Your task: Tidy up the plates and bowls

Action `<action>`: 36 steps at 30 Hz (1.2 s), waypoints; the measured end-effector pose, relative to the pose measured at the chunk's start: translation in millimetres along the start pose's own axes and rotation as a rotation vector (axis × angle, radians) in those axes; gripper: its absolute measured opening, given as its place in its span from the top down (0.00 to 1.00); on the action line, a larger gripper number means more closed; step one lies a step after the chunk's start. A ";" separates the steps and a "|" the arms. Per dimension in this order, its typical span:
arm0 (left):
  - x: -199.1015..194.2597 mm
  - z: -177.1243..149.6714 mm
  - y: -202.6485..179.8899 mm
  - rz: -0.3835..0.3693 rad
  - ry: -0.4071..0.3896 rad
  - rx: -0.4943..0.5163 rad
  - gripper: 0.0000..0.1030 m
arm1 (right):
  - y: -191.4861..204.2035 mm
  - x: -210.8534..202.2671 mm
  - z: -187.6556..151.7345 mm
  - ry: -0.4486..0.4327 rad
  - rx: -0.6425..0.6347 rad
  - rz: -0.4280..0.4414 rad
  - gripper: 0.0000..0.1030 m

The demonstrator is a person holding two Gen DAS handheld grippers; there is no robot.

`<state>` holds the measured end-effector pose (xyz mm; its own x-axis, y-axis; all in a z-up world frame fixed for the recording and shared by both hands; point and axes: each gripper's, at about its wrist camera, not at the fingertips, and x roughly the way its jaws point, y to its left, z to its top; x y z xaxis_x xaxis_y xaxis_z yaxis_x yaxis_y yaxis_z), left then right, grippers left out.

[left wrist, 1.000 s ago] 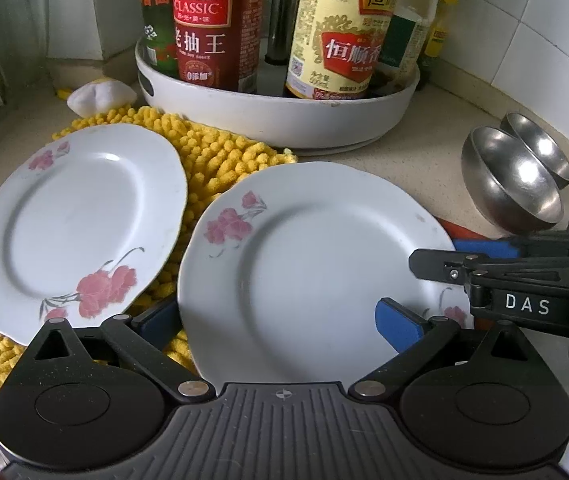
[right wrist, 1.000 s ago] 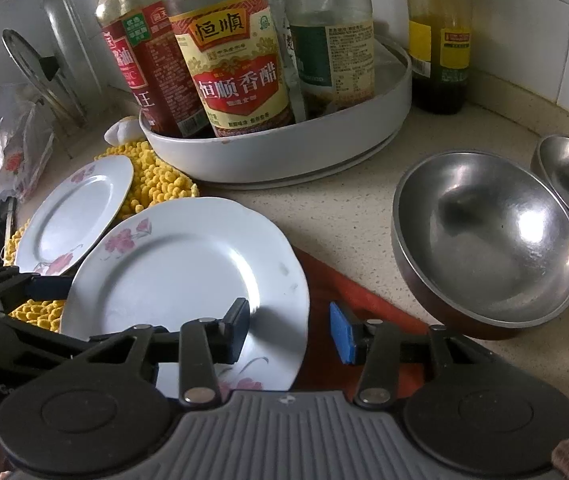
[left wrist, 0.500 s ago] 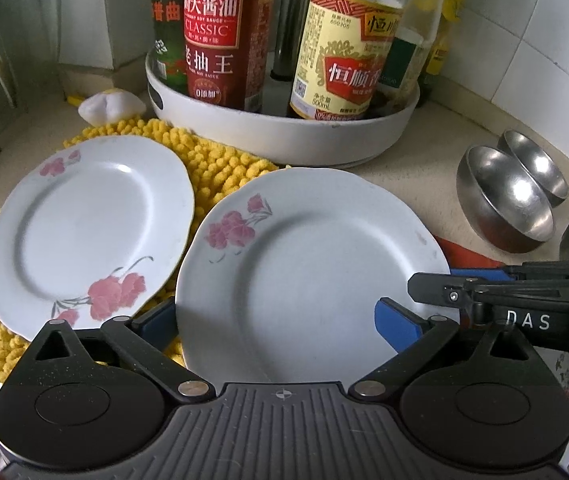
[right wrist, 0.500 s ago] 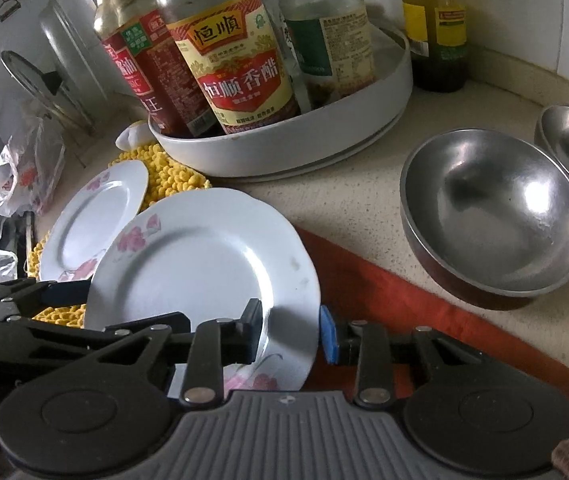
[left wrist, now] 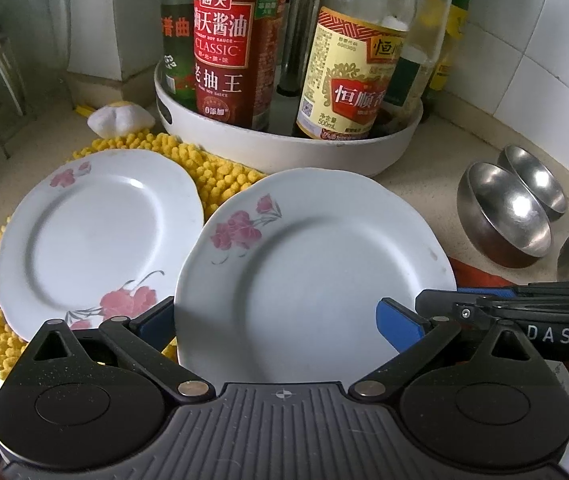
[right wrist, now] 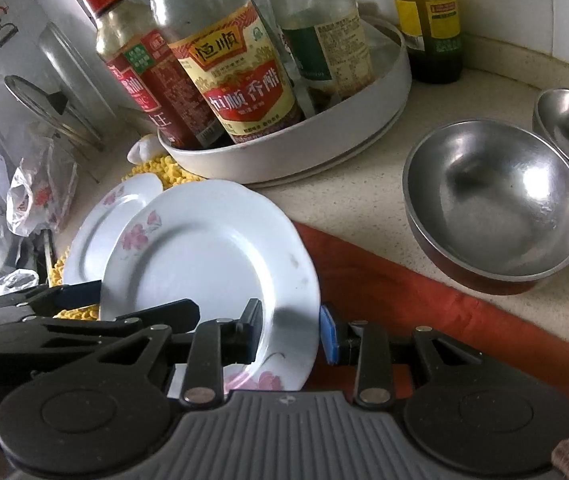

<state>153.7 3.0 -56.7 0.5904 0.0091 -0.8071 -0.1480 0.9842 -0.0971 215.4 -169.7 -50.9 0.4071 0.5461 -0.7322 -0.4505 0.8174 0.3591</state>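
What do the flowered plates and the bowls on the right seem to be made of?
Near plate and far plate: glazed white ceramic by the look, glossy with pink floral print. Bowls: metal, probably stainless steel, brushed with mirror-like highlights.

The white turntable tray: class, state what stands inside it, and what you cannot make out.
Inside the white turntable tray stand upright bottles, among them a red-labelled soy sauce bottle and a yellow-labelled vinegar bottle. Those in front cover the rear bottles, and the tray floor is hidden.

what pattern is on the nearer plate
White with pink flower sprigs on the rim; the nearer plate shows best in the left wrist view.
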 end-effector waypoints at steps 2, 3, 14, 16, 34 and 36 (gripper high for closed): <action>0.0 -0.2 -0.8 -0.002 0.001 0.001 0.01 | -1.1 -2.2 -1.0 -0.001 0.005 0.002 0.71; -0.3 -0.1 -1.0 -0.003 0.000 0.001 0.01 | -1.7 -2.7 -1.4 -0.001 0.009 0.002 0.71; -4.2 3.2 -2.5 -0.009 -0.013 0.005 0.01 | -3.0 -16.1 -1.8 -0.011 0.041 0.020 0.71; -2.8 2.1 -4.1 -0.012 -0.006 0.008 0.01 | -3.9 -17.3 -2.5 -0.010 0.042 0.019 0.71; -5.0 -2.2 -23.3 -0.046 -0.004 0.056 0.01 | -17.6 -32.4 -14.4 0.007 0.112 -0.001 0.71; -5.3 -2.7 -25.6 -0.051 -0.004 0.061 0.01 | -18.6 -34.9 -16.3 0.008 0.118 -0.001 0.71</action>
<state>152.3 -22.6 -51.5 0.5988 -0.0405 -0.7999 -0.0693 0.9924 -0.1021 196.6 -207.0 -41.4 0.4009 0.5440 -0.7371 -0.3532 0.8342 0.4235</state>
